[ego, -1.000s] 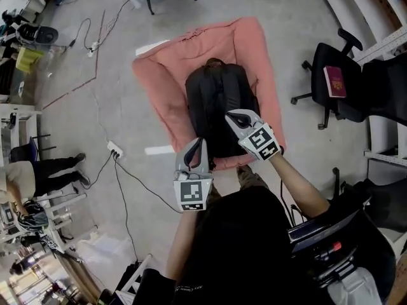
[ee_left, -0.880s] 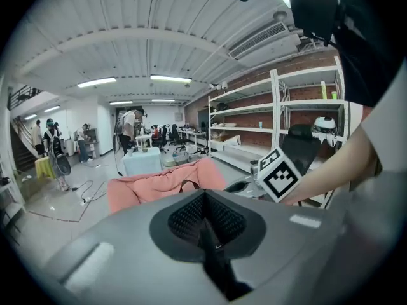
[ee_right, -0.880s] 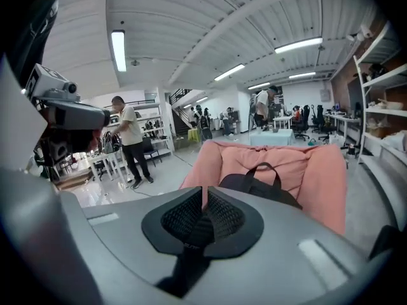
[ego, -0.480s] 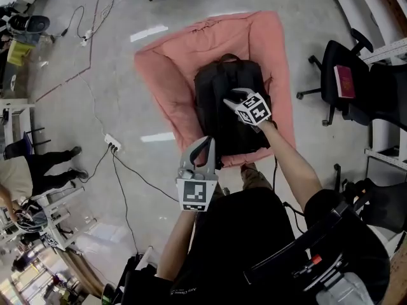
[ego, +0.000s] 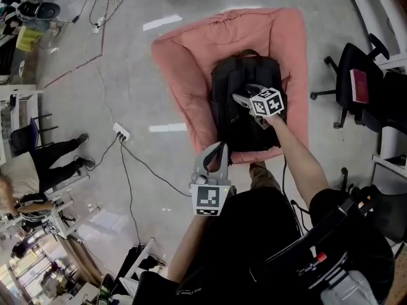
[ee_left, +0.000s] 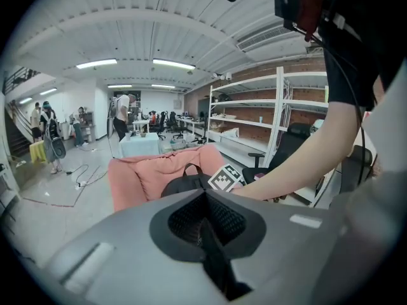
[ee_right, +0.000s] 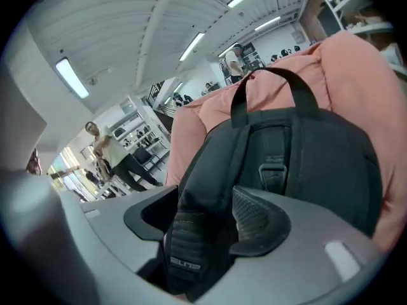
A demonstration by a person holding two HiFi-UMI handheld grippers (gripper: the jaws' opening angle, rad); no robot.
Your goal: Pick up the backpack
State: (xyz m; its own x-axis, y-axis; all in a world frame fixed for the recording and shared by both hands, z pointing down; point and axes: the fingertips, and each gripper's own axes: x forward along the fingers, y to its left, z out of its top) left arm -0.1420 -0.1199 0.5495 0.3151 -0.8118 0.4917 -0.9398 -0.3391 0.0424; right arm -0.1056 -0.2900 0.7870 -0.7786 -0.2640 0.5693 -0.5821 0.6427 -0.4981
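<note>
Our black backpack [ego: 232, 127] lies flat on a pink cushion [ego: 181, 75], its length running away from us. Our right gripper [ego: 245, 94] is over it, its jaws just opened wide astride a shoulder strap [ee_right: 197, 196]. Our left gripper [ego: 218, 150], closed and empty, hangs short of the bag.

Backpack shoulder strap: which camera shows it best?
The right gripper view: the shoulder strap fills the foreground between the jaws of the right gripper, which have just been opening. The head view shows the backpack from above, its strap hard to pick out; the left gripper view shows only the backpack's top.
</note>
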